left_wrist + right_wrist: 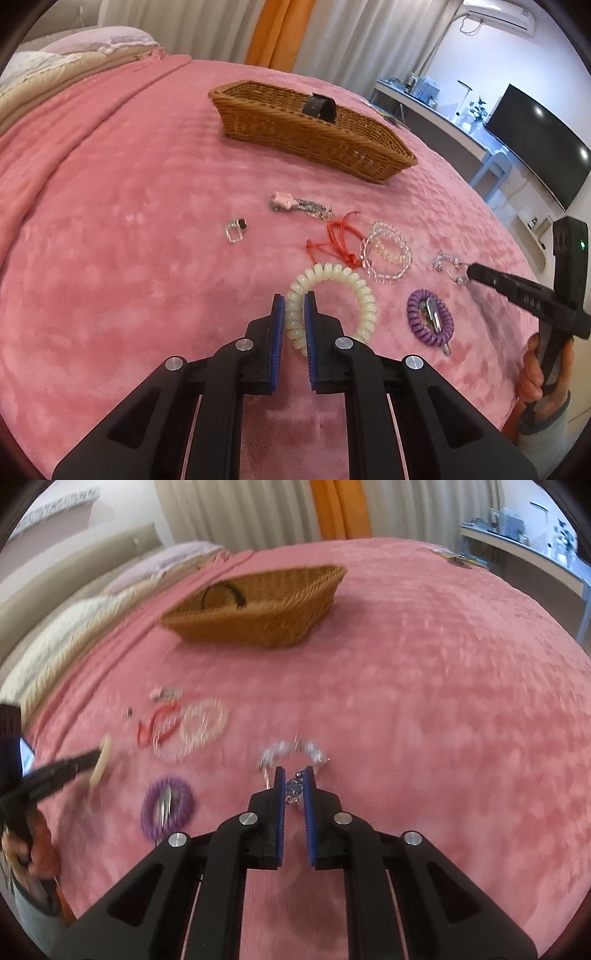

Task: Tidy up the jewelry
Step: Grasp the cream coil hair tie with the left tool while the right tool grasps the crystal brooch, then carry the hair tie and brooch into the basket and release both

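Note:
My left gripper (294,301) is shut on the near-left side of a cream spiral coil bracelet (364,295), whose loop spreads out over the pink blanket. In the right wrist view this left gripper (96,761) enters from the left with the cream coil (101,758) seen edge-on. My right gripper (294,777) is shut on a clear crystal bracelet (291,749), with a blue bead of it between the pads. From the left wrist view, the right gripper (470,274) holds that crystal bracelet (447,264) at the right. A wicker basket (332,147) (266,627) stands farther back.
On the blanket lie a pink charm keychain (291,202), a clear ring (235,229), a red cord (334,242), a clear bead bracelet (388,254) and a purple coil with a metal clip (430,321) (166,806). A black band (321,107) sits in the basket. Pillows lie at the left.

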`<state>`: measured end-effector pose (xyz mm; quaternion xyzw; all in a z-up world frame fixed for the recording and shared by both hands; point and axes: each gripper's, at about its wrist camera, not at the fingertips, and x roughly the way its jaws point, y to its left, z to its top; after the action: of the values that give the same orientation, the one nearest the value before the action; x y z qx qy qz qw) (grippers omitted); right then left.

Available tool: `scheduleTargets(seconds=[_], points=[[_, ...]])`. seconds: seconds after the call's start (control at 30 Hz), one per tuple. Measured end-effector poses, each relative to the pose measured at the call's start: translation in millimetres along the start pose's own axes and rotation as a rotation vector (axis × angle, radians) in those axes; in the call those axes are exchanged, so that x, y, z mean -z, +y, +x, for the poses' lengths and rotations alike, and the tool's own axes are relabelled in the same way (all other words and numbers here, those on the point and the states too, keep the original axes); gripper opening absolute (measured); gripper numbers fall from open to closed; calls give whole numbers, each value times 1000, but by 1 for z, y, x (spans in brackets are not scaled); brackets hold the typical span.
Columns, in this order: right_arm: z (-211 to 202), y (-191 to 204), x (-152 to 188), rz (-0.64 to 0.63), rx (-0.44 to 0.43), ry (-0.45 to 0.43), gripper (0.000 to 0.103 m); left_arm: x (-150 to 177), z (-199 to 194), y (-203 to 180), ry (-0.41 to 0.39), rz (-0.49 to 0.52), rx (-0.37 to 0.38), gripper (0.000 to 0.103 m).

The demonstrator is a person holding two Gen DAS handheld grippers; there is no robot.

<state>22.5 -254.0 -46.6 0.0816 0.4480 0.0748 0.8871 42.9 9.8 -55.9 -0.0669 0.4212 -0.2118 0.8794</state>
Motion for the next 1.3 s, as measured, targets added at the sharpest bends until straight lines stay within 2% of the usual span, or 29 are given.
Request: scheduleTargets(seconds=[0.1,0.17,0.2,0.23,0.27,0.3,0.37,0.43,0.6,0.67,0.7,0.73,0.77,0.97,1.1,1.3], points=[[-4,2,10,-14,-1,24,9,4,2,-2,2,19,2,9],[-9,-2,11,1,8,25,13,5,3,-4,2,29,9,9],[-11,-6,9,15,5,22,23,6,3,-4,2,31,13,9],[-12,-8,7,22,1,19,37,5,4,-3,3,30,15,9],[-12,-9,4,30,4,11,44,5,5,-2,5,28,20,9],[-13,-10,1,35,17,3,48,5,5,-1,5,25,25,9],[-10,-9,-7,25,30,-3,48,5,6,1,6,17,38,9],[-3,-7,-12,17,45,1,48,6,7,3,8,13,53,9],[32,-6,-15,-32,156,60,43,8,9,1,11,27,52,9],[31,3,-13,-82,184,48,32,9,9,-1,12,34,45,9],[31,9,-11,-113,193,46,20,9,10,-2,12,35,42,9],[32,13,-10,-135,203,44,13,9,10,-2,13,36,40,9],[32,15,-8,-148,213,42,10,10,9,-4,11,39,34,9],[11,28,-7,-185,208,-32,10,9,-4,-15,-57,90,23,9],[-13,39,-14,-193,193,-84,7,2,-18,-16,-100,76,27,9],[-41,56,-40,-215,164,-144,7,-21,-44,-21,-167,105,31,9]])
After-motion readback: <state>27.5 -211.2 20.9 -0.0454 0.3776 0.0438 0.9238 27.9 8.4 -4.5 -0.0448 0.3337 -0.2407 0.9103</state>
